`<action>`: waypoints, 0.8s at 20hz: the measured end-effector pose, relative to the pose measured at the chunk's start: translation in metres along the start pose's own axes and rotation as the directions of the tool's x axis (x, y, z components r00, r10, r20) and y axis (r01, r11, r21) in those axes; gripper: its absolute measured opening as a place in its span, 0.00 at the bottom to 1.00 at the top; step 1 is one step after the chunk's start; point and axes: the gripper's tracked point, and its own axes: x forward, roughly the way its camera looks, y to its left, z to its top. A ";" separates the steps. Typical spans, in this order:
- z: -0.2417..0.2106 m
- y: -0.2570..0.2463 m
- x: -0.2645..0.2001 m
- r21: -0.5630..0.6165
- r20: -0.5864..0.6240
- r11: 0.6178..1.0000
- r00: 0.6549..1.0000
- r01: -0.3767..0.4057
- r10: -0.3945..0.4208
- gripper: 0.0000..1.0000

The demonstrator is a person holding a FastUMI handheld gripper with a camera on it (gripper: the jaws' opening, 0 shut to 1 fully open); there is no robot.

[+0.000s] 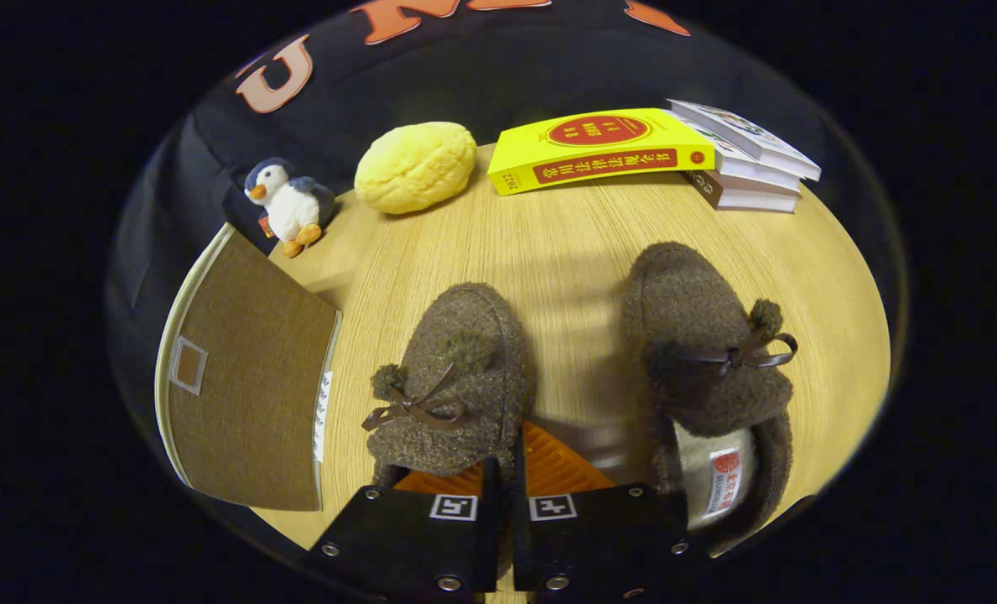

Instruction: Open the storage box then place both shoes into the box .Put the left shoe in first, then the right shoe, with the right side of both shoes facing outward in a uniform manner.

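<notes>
At the left of the frame lies the storage box (251,377), brown fabric with a pale rim, its lid closed, on the wooden table (548,243). Above it, in the upper left, a small plush penguin (287,204) stands at the table edge, and just right of it lies a yellow bun-shaped toy (415,166).

In the lower middle, the left-hand shoe (452,386) is a brown fluffy slipper with a pompom and a dark bow, toe pointing away from the camera. The gripper (505,478) is at the bottom centre; its 2 fingers (431,520) stand close together with only a thin gap, and the heel edge of this shoe seems to sit at that gap. I cannot tell if both fingers really press on it.

To the right, well apart from the first, the second shoe (708,369) lies with its pale lining and label visible near the right finger.

In the upper right, a yellow book (599,149) lies beside a stack of 3 books (745,159).
</notes>
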 end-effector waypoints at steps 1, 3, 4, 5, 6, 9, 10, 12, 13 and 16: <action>0.003 0.002 -0.004 0.008 0.014 1.000 1.000 0.006 -0.006 0.04; 0.012 0.015 -0.017 -0.004 0.050 1.000 0.999 -0.010 0.010 0.03; 0.016 0.024 -0.026 -0.002 0.059 1.000 0.998 -0.027 0.027 0.03; 0.020 0.033 -0.035 0.007 0.067 0.999 0.997 -0.041 0.040 0.03; 0.026 0.041 -0.045 0.016 0.076 0.999 0.996 -0.049 0.048 0.03; 0.039 0.075 -0.073 0.002 0.087 0.994 0.991 -0.106 0.105 0.03; 0.041 0.085 -0.083 0.007 0.092 0.993 0.989 -0.117 0.116 0.03; 0.048 0.105 -0.104 0.017 0.105 0.990 0.985 -0.137 0.134 0.03; 0.053 0.116 -0.114 0.014 0.119 0.990 0.983 -0.143 0.140 0.03; 0.067 0.140 -0.136 -0.023 0.159 0.991 0.978 -0.133 0.135 0.02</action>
